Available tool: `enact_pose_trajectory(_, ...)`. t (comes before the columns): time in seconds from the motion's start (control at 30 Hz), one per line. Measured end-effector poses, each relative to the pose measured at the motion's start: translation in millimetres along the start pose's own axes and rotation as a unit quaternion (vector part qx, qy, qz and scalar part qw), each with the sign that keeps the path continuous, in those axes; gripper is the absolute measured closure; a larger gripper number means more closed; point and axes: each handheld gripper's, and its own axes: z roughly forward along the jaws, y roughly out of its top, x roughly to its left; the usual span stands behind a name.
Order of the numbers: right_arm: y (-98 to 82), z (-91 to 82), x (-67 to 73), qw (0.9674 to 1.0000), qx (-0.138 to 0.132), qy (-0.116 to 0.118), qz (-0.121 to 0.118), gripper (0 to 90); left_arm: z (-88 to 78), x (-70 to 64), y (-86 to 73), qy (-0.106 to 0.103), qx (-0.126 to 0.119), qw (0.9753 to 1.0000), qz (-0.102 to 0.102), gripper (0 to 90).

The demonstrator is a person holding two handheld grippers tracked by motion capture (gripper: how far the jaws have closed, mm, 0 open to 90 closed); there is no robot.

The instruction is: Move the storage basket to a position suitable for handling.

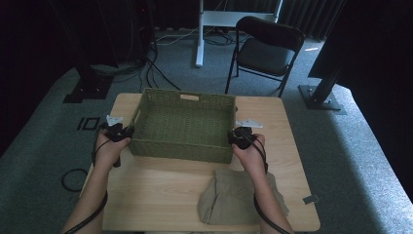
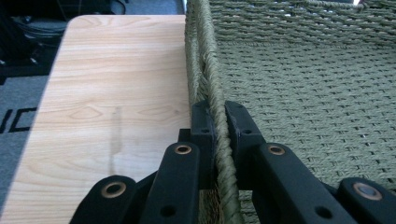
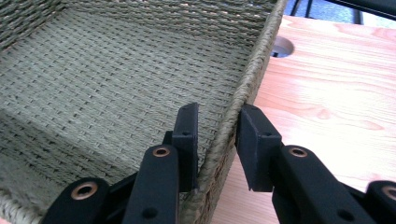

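Basket [image 1: 184, 124], woven of green cord and rectangular, sits on the far half of the pale wooden bench [image 1: 160, 190], its long sides running across the high view and a slot handle showing in its far wall. Nothing lies on the woven floor that the gripper views show. The left tongs [image 1: 127, 131] meet the basket at the near end of its left wall; in the left gripper view they [image 2: 219, 128] are clamped on the corded rim, one jaw outside over the bare wood and the other inside over the weave, both pressed flat against the cord. The right tongs [image 1: 233, 138] stand at the near end of the right wall. In the right gripper view they [image 3: 217, 140] straddle that rim with one jaw inside the basket and the other outside above the bench; the inner jaw lies close against the weave, while a gap of wood shows between the outer jaw and the rim, so the jaws are apart and not yet pinching it. A person's hands and forearms come in from the near edge, each trailing a black cable. A crumpled tan cloth [image 1: 229, 197] lies on the bench near the front edge, just under the right forearm and apart from the basket. Beyond the bench stands a black folding chair [image 1: 265, 51] on grey carpet.
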Motion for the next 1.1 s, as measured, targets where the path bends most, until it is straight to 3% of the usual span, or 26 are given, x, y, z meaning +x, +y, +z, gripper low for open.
enact_pose_trajectory(0.6, -0.1, -7.0, -44.6, 0.9993, 0.009, -0.034, 0.01, 73.5, 13.0, -47.5, 3.7, -0.01, 0.002, 0.9999, -0.009, 83.7)
enact_pose_trajectory(0.97, -1.4, -11.5, -71.3, 0.9986, 0.011, -0.049, 0.016, 75.2, 21.1, -77.4, 7.2, -0.009, 0.005, 0.9999, 0.012, 83.3)
enact_pose_trajectory(1.1, -1.7, -13.2, -81.0, 0.9983, 0.012, -0.056, 0.015, 75.6, 23.8, -88.2, 7.4, -0.009, 0.003, 0.9995, 0.03, 82.9)
